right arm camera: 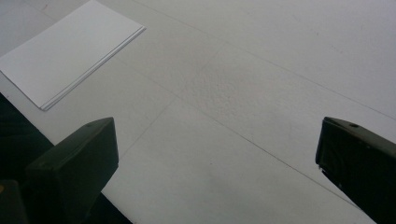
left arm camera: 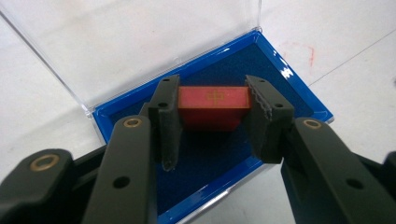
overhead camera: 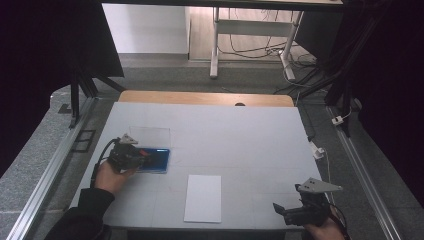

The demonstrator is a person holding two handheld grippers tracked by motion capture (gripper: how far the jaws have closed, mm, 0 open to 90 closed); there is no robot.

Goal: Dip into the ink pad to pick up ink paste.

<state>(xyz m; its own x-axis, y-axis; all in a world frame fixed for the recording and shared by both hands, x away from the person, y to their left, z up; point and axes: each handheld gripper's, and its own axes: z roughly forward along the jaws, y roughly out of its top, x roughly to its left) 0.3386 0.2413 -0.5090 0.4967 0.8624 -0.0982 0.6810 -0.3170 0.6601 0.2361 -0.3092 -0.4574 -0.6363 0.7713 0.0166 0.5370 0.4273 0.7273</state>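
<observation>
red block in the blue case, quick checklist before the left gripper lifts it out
1. Clear lid open, out of the way: ok.
2. Left gripper jaws on both ends of the red block: ok.
3. Grip firm enough to hold: cannot tell.
4. Block level between the jaws: ok.
5. Blue case held down while lifting: not ok, right gripper is away, open.
6. White paper free for set-down: ok.

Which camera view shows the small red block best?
The left gripper view: the small red rectangular block sits large between the left tongs, above the blue-lined open case. The high view gives a tiny red speck at the case. The right gripper view faces bare table and white paper.
</observation>
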